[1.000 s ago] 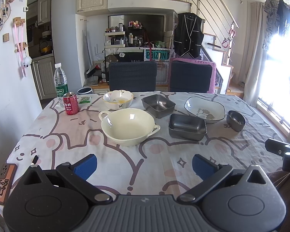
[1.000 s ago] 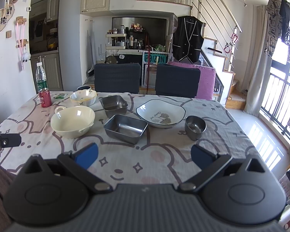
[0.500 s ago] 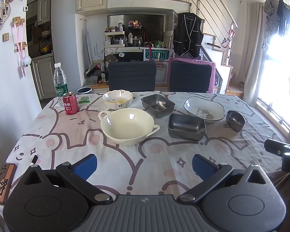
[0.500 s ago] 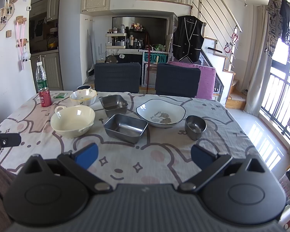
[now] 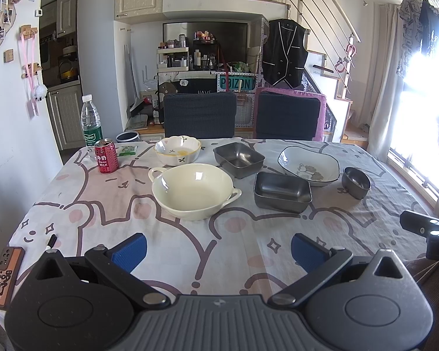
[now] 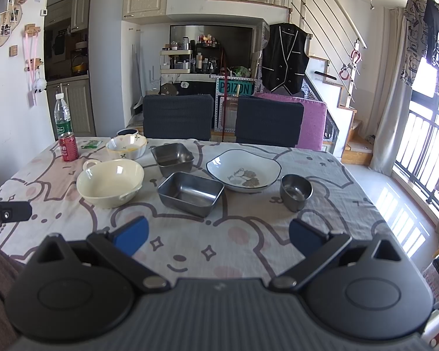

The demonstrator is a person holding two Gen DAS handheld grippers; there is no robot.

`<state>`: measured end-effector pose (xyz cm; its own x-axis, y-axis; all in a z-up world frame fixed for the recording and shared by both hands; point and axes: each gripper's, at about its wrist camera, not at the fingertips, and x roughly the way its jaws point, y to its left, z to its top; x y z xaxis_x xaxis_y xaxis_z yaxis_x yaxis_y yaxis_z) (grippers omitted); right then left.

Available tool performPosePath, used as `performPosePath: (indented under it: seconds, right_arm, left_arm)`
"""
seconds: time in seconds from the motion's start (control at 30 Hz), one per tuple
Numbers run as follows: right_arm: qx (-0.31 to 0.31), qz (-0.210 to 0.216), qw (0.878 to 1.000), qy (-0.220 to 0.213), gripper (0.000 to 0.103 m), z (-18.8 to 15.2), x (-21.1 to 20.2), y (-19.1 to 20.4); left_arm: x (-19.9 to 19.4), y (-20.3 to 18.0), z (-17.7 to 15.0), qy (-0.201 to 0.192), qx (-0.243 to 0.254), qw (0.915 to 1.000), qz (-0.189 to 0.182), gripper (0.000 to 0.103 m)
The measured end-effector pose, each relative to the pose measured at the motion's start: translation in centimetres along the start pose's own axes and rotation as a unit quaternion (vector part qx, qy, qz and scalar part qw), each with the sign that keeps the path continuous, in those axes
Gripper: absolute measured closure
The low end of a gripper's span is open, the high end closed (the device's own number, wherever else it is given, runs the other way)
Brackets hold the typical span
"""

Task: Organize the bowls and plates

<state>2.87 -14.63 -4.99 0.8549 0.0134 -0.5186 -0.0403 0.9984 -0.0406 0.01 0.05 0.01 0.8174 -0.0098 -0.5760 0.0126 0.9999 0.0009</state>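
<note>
Both the left gripper (image 5: 218,248) and the right gripper (image 6: 218,234) are held at the near edge of the table (image 5: 73,204) with fingers spread wide and nothing between them. The dishes are set out apart on the cloth: a cream two-handled bowl (image 5: 193,190) near left, a small floral bowl (image 5: 177,154) beyond it, two steel trays (image 5: 282,192) (image 5: 238,159) at centre, a white patterned plate (image 5: 308,165) and a small steel bowl (image 5: 356,182) to the right. A red can (image 5: 106,160) and a water bottle (image 5: 91,125) are noted at the far left.
</note>
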Motion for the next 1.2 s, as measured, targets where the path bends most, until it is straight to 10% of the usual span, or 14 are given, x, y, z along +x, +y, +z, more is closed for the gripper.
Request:
performPosePath:
  seconds: [1.2]
  right_arm:
    - [-0.018,-0.006,1.0,-0.001,0.0,0.7,-0.5,0.9]
  left_arm:
    - [-0.5,-2.0,2.5,-0.028,0.013,0.9995,0.002,0.0]
